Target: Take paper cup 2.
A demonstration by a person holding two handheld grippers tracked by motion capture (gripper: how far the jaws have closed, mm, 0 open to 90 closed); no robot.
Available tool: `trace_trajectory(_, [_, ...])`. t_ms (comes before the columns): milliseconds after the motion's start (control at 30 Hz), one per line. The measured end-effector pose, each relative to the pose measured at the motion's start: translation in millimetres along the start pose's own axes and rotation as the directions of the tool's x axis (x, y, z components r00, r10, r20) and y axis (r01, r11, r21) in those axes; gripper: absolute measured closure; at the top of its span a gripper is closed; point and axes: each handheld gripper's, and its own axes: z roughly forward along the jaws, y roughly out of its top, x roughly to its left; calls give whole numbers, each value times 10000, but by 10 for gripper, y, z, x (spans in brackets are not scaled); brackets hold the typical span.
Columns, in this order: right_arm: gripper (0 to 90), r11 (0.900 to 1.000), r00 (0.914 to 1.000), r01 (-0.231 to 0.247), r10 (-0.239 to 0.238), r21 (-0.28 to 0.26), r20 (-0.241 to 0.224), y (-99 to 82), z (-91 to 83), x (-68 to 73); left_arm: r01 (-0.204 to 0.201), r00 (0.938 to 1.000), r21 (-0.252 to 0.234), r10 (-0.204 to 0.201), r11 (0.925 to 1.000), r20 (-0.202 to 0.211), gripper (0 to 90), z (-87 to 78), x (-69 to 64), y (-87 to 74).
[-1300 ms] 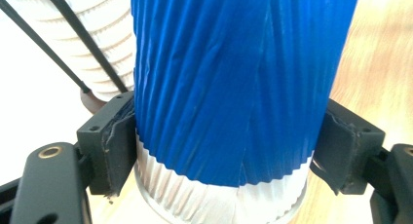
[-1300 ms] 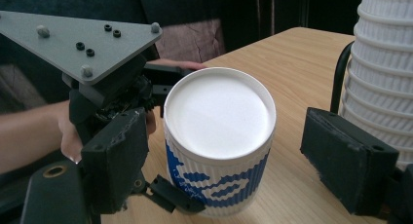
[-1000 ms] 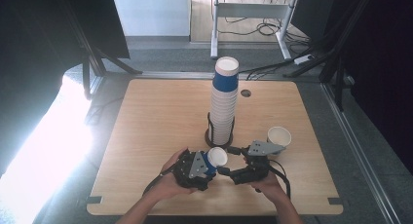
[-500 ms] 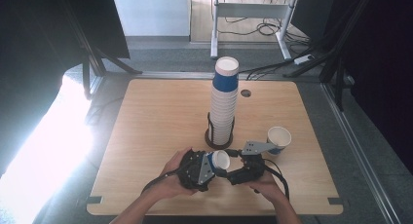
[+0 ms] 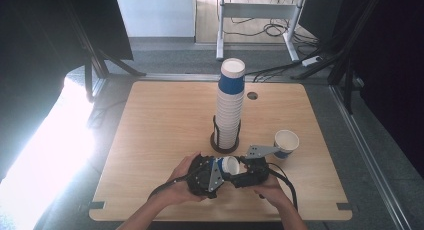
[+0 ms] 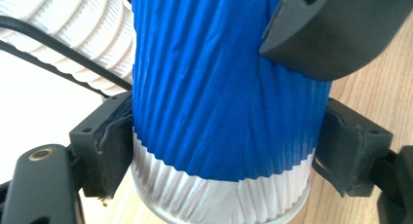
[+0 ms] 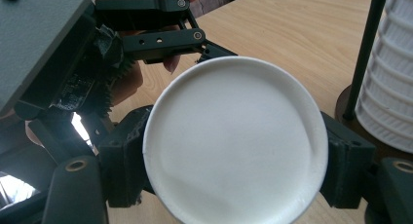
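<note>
Standing on wooden table [image 5: 150, 125] (grey floor [image 5: 170, 60] beyond).

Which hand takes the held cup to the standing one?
Right. The right gripper has just been closing onto the paper cup, left gripper just opening; the standing cup is nearest it.

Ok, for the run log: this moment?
blue-and-white ribbed paper cup | left gripper just opening, at base | right gripper just closed on rim
</note>
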Motion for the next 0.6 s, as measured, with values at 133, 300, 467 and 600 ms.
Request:
trace_trajectory(133, [263,9999,9999,104,-103,-85,99,3,-10,4,363,9993,-219,-361,9991,89,133,-21,30,2])
trace_trajectory(300, [265,9993,10000,-57,59,-365,63,5,-46,-10,1404,9892,-793,-1364,9869,538,79,-67,91,-49])
trace_trajectory(467, [266,9953,9996,-263,271,-937,73,20,-129,-41,2898,9551,-1449,-2763,9460,1066,54,-67,137,-157])
trace_trajectory(600, [266,9874,9986,-501,521,-1500,95,23,-181,-65,3410,9395,-1733,-3288,9240,959,51,-42,114,-217])
